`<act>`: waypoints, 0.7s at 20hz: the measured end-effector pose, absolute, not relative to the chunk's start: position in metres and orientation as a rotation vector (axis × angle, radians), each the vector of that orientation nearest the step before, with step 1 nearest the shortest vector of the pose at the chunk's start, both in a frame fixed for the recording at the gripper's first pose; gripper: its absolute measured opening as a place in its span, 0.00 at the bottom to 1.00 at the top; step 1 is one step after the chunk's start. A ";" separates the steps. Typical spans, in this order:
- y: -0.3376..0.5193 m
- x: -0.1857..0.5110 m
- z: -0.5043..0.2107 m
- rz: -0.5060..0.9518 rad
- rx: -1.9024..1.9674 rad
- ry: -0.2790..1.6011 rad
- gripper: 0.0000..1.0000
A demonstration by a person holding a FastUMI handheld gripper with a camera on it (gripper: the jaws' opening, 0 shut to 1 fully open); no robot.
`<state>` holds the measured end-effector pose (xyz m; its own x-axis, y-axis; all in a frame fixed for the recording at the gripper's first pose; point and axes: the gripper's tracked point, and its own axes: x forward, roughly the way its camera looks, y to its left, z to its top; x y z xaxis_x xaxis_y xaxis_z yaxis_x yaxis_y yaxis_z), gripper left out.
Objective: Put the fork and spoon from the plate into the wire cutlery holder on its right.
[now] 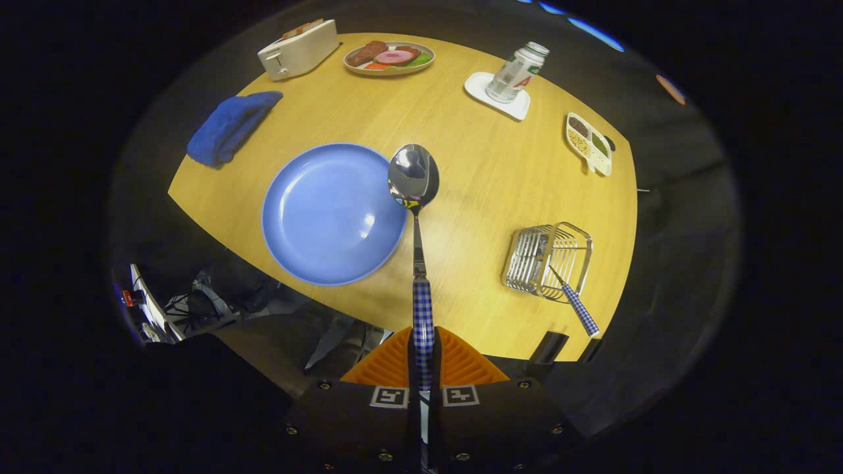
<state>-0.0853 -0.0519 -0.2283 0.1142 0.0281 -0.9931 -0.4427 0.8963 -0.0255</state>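
Holding the spoon (413, 181) by its checked handle, your gripper (423, 359) is clamped on it; fork (574, 299) already sits in the wire cutlery holder (548, 260), so carry it rightward off the blue plate (316, 224) and lower it in.

The spoon's (413, 181) checked handle runs down between the gripper's (425, 355) two fingers, which are closed against it, and its tail end is swallowed there, lost behind the fingers. Over in the wire cutlery holder (548, 260), the fork (578, 306) shows a checked handle sticking out, but its tines are tangled in the wires and cannot be made out. Far across the table (461, 164), the divided dish (588, 143) holds fillings too small to identify, and the food on the far plate (390, 58) is just as hard to name.
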 end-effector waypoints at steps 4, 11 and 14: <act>-0.097 -0.085 -0.220 0.273 -0.352 1.461 0.04; -0.148 -0.085 -0.212 0.196 -0.391 1.527 0.05; -0.169 -0.093 -0.213 0.170 -0.421 1.593 0.04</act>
